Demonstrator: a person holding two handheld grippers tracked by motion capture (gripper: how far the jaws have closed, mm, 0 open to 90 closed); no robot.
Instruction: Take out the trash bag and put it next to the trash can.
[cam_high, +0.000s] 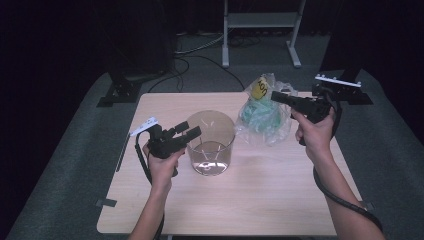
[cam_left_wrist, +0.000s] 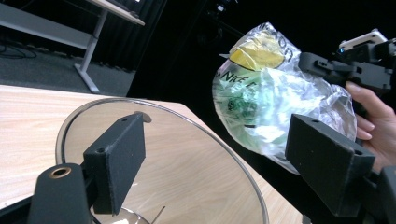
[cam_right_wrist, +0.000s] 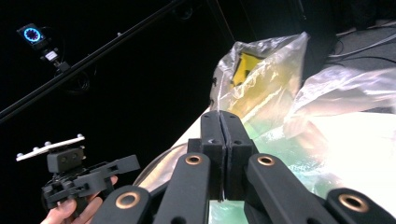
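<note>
Faintly, "NIKE" shows on the clear bag (cam_left_wrist: 261, 93).

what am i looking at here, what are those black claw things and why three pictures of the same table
A person stands at a wooden table with a hand-held gripper in each hand; there is no robot arm. The high view looks down from above. The other two pictures come from cameras riding on the grippers, looking along their black fingers. On the table stands a clear glass bowl. The left gripper is open at the bowl's rim. The right gripper is shut on a clear plastic bag with green and yellow contents, which looks lifted beside the bowl.
</note>
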